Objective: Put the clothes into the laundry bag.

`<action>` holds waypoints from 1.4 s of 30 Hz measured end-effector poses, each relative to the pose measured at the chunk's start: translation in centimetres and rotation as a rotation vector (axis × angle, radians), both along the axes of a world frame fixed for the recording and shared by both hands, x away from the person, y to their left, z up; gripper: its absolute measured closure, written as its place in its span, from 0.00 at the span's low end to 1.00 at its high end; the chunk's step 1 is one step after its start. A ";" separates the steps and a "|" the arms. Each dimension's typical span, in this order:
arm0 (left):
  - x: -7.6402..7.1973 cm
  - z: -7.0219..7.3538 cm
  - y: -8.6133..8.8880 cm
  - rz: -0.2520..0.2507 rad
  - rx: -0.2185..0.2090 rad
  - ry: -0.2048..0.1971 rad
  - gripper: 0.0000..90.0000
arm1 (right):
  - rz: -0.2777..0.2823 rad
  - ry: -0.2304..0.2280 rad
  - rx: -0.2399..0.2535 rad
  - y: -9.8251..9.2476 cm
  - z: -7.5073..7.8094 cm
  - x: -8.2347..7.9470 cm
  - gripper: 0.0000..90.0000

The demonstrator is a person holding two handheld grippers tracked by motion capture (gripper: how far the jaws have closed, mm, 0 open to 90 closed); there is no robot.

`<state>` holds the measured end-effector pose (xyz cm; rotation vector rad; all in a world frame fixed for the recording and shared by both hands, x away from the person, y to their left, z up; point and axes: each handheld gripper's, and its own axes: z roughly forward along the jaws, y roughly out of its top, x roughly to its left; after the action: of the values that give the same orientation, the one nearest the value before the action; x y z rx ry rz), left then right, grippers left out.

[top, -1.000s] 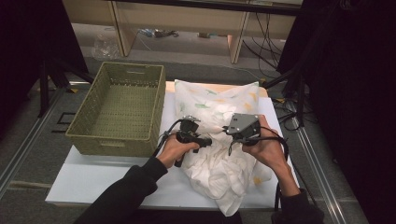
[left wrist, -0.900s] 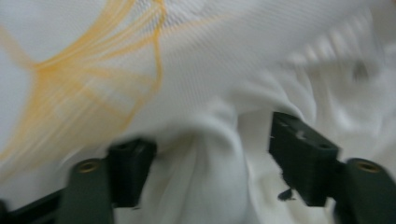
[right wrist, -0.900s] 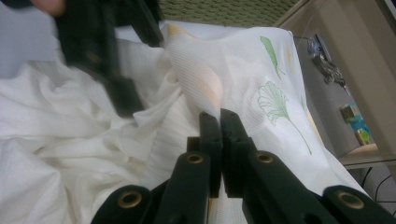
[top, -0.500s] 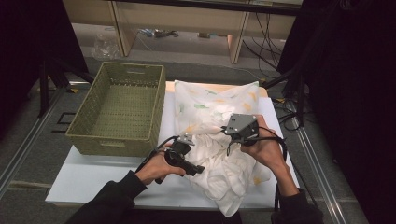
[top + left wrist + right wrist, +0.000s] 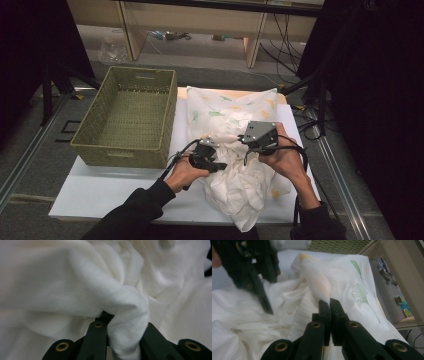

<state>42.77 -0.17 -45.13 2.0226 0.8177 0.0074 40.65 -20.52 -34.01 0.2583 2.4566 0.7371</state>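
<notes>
Both of the person's forearms, in dark sleeves, come in from the near edge of the white table [image 5: 110,190] and meet over the crumpled white cloth printed with green and yellow leaves [image 5: 235,112], which lies on the right half of the tabletop, just beside the woven olive-green basket [image 5: 95,150]. The left hand [image 5: 186,172] holds the left gripper [image 5: 216,166] low and pointing to the right into the bunched near part of the fabric. The right hand [image 5: 281,156] carries the right gripper [image 5: 246,141], topped by its grey three-cornered plate, pointing left toward the other.

The left gripper view brings out what the high view cannot: a thick fold of the cloth [image 5: 125,312] is wedged between the black jaws, which have just been closing and now pinch it. The right gripper view shows its jaws pressed almost together on a thin raised ridge of the cloth [image 5: 317,277], with the left gripper [image 5: 254,272] dark and close at the upper left.

The cloth's near end hangs over the table's front edge. Bare tabletop lies in front of the basket on the left, and a narrow strip runs along the right edge.
</notes>
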 end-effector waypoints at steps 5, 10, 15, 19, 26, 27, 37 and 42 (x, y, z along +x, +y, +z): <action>1.7 0.7 0.1 0.078 -0.023 -0.011 0.93 | 0.014 0.006 -0.038 0.5 -0.3 -0.1 1.00; 2.4 1.2 -1.7 0.098 -0.060 -0.008 0.93 | 0.033 -0.004 -0.004 0.7 0.1 -0.3 1.00; 3.9 1.6 -1.9 0.118 -0.028 -0.059 0.93 | 0.044 -0.018 -0.010 0.0 1.1 -0.7 1.00; 4.7 -0.5 -0.8 0.185 -0.088 0.057 0.85 | 0.033 0.012 -0.026 0.1 0.2 -0.5 1.00; 1.1 0.4 1.8 0.123 -0.013 0.069 0.42 | 0.026 0.027 -0.042 0.4 -0.4 -0.1 1.00; 0.5 0.7 2.2 0.107 0.005 0.084 0.36 | 0.057 0.011 -0.044 0.4 -0.4 0.1 1.00; -3.9 -1.0 0.8 -0.017 0.122 0.119 0.18 | 0.009 0.038 -0.030 0.5 -0.4 -0.2 1.00; -3.1 -2.4 -1.4 0.007 0.107 0.120 0.17 | 0.027 0.038 -0.043 0.6 -0.6 0.1 1.00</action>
<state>39.63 -1.54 -47.55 2.1369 0.9162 -0.0682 40.71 -19.97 -34.65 0.2243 2.5133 0.6955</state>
